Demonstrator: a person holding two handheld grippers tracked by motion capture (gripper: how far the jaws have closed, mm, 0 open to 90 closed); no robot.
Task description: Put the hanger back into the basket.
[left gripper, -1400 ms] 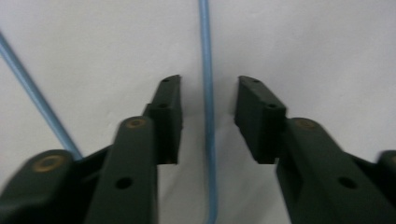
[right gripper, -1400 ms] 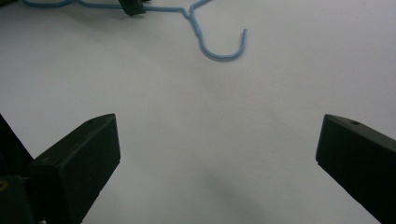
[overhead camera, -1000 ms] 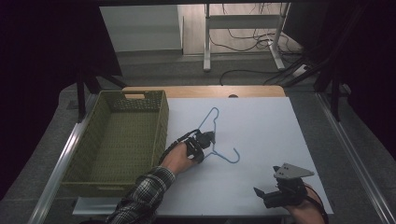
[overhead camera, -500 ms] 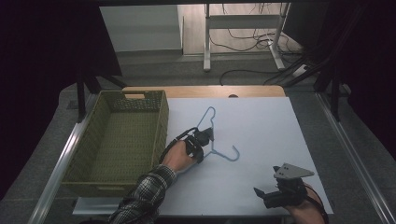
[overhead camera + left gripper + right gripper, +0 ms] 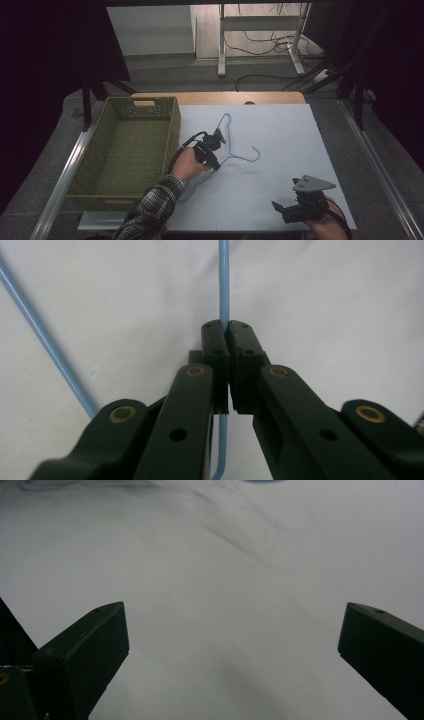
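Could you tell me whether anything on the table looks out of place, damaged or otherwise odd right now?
Nothing stands out. The blue wire hanger lies on the white table beside the woven basket, which looks intact, and the left gripper is shut on the hanger's wire. The right gripper rests open near the front edge.

The left tool [image 5: 228,335] has its black jaws pinched together on a thin blue wire hanger [image 5: 224,280], whose other wire [image 5: 45,340] slants across the white bench [image 5: 340,300] beneath.
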